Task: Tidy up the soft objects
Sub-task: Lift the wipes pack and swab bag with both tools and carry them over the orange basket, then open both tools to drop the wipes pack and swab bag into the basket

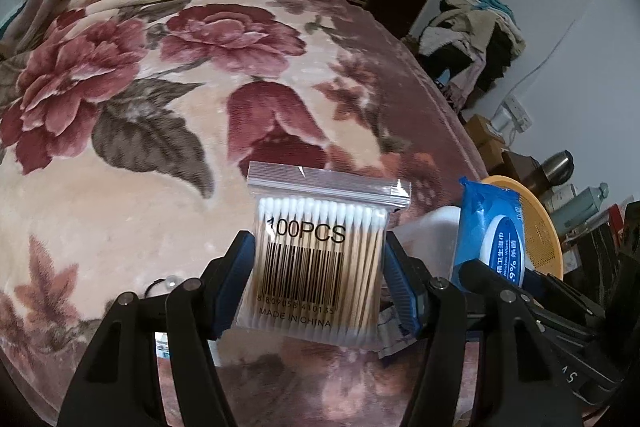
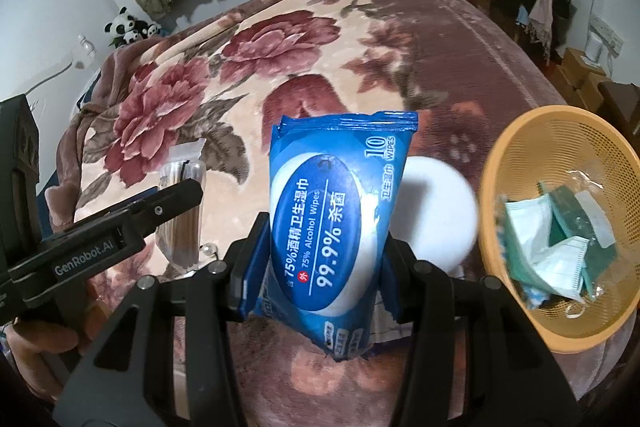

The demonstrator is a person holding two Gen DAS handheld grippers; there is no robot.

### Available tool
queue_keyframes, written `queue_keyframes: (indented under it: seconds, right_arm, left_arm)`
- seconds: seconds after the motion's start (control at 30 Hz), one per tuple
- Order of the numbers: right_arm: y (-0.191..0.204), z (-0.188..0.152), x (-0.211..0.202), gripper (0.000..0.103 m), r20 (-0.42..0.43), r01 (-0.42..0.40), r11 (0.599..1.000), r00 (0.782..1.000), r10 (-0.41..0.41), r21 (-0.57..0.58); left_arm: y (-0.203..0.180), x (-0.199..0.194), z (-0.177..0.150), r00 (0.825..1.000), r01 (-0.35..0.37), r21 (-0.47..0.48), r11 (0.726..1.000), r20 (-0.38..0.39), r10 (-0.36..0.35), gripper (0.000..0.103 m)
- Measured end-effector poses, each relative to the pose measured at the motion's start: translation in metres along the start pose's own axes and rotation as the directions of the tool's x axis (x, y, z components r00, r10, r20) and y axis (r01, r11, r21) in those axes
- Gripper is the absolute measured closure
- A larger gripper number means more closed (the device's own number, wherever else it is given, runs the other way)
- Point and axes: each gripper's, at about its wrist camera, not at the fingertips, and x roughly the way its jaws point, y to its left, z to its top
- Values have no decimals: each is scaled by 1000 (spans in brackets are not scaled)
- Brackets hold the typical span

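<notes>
While both packs are hanging above the blanket [image 1: 120, 155], the left gripper [image 1: 318, 267] is clamping the swabs [image 1: 320, 259] and the right gripper [image 2: 324, 247] the wipes [image 2: 328, 219]. Next, probably, each needs carrying right to the basket [image 2: 492, 163], already holding masks [image 2: 540, 251], then letting go.

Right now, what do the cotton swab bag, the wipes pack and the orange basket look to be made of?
Cotton swab bag: clear glossy plastic film with a zip strip; the sticks inside look wooden, tips white and fluffy.
Wipes pack: blue printed plastic film, shiny, crinkled at its sealed end.
Orange basket: likely rigid moulded plastic, matte, walls perforated with fine holes.
</notes>
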Motion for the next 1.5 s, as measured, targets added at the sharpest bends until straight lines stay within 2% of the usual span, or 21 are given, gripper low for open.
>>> queue_keyframes:
  seconds: [0.5, 0.93, 1.23, 1.33, 1.37, 1.43, 1.5]
  right_arm:
    - [-85, 0, -32, 54, 47, 94, 986, 994, -102, 140]
    - [-166, -17, -64, 54, 71, 185, 936, 974, -215, 301]
    - [-202, -22, -78, 54, 80, 214, 900, 962, -263, 381]
    - [-214, -19, -83, 51, 105, 212, 882, 954, -280, 421]
    - [-219, -18, -82, 41, 102, 217, 873, 952, -288, 436]
    - [-228, -19, -82, 26, 83, 230, 851, 949, -303, 472]
    - [-232, -20, -82, 26, 85, 244, 843, 943, -321, 479]
  left_arm:
    - [-103, 19, 6, 993, 112, 146, 983, -46, -106, 38]
    - [-196, 43, -7, 976, 207, 275, 939, -123, -180, 38]
    - [-246, 65, -17, 963, 254, 331, 909, -168, -208, 38]
    - [-260, 74, -18, 955, 287, 347, 893, -181, -237, 33]
    - [-263, 77, -19, 950, 302, 350, 887, -188, -249, 26]
    - [-266, 81, -18, 949, 305, 353, 885, -192, -250, 17]
    - [-264, 78, -19, 952, 300, 357, 885, -178, -251, 16]
